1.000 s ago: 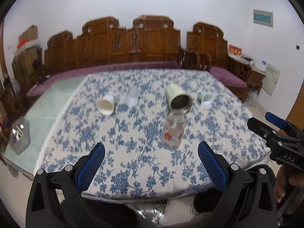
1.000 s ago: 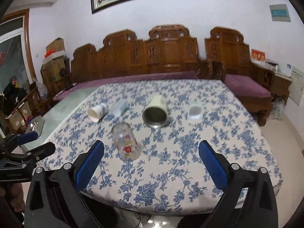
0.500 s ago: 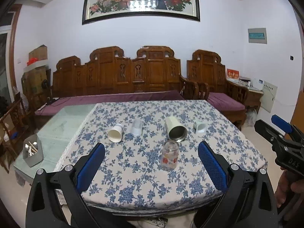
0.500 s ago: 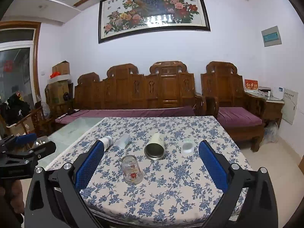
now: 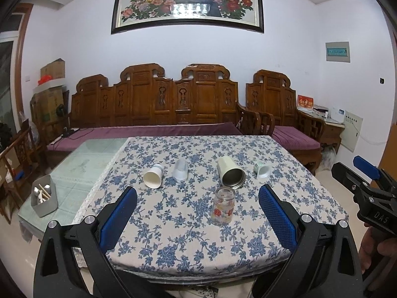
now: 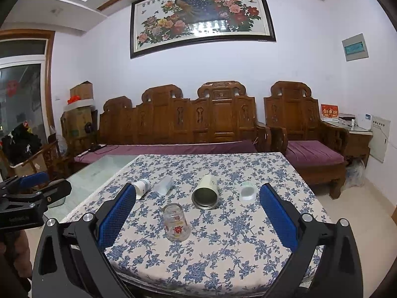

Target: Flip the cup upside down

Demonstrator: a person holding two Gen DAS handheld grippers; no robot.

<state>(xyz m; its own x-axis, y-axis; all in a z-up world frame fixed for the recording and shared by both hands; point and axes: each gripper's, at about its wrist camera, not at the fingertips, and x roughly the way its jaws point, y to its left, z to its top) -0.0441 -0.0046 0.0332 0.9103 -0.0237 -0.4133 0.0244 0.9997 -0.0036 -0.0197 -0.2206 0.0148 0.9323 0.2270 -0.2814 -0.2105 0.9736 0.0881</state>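
Note:
A clear glass cup with red flower print (image 5: pixel 222 206) stands upside down on the blue-floral tablecloth (image 5: pixel 173 236); it also shows in the right wrist view (image 6: pixel 176 223). Behind it lie a cream metal tumbler (image 5: pixel 230 172), a white paper cup (image 5: pixel 153 176), a clear plastic cup (image 5: pixel 180 170) and a small green-white cup (image 5: pixel 262 169), all on their sides. My left gripper (image 5: pixel 197 211) is open and empty, back from the table's front edge. My right gripper (image 6: pixel 197 213) is open and empty too; it shows at the right in the left wrist view (image 5: pixel 364 183).
A grey holder with utensils (image 5: pixel 44 196) stands on the glass table part at the left. A carved wooden bench with purple cushions (image 5: pixel 153 131) runs behind the table. A wooden armchair (image 6: pixel 305 144) stands at the back right.
Both grippers have pulled back and tilted up from the table, so the cups look smaller and the wall painting has come into view. The cups have not moved.

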